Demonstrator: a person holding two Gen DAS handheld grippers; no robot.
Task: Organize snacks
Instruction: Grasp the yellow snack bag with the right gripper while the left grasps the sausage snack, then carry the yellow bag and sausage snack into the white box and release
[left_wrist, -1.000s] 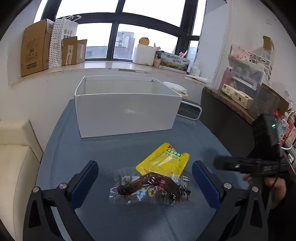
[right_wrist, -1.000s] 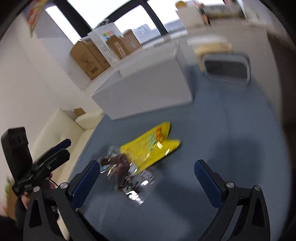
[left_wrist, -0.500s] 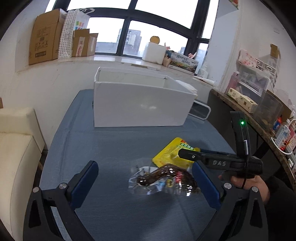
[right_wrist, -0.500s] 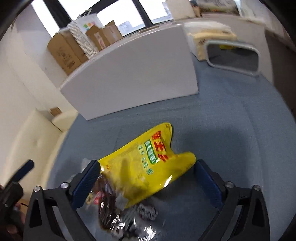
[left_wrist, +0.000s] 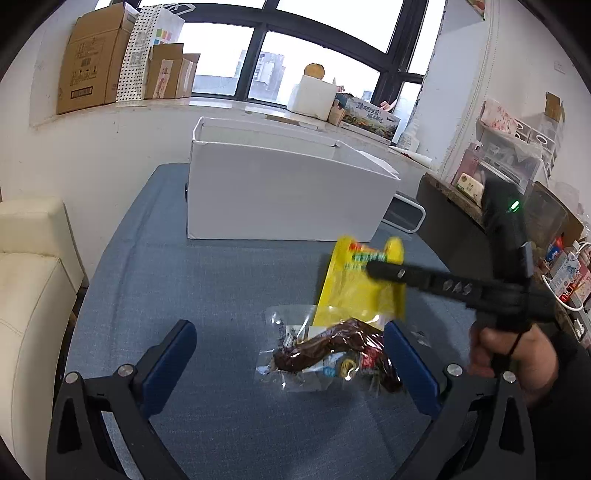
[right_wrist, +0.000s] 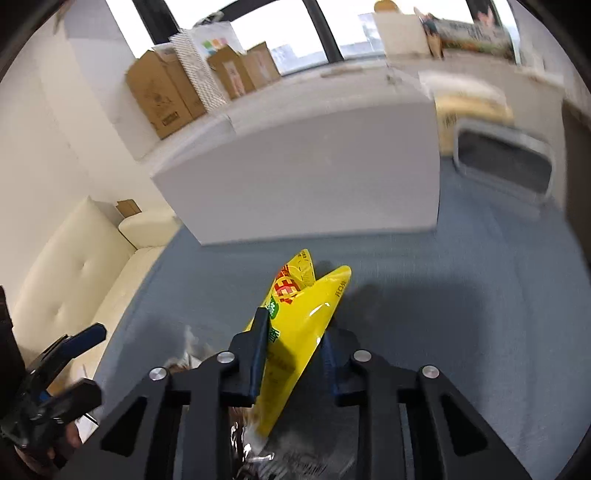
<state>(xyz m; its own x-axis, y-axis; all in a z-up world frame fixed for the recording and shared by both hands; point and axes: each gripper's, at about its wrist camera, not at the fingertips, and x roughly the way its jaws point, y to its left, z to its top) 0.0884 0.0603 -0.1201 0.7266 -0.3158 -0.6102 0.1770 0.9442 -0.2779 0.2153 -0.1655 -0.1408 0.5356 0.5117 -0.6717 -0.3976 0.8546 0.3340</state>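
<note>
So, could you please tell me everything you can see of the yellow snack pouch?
The yellow snack pouch is glossy plastic with red and green print. The right gripper is shut on it, holding it tilted up off the blue table, in front of the white box. Its lower end sits over the clear packet of dark snack; whether they touch is unclear.
</note>
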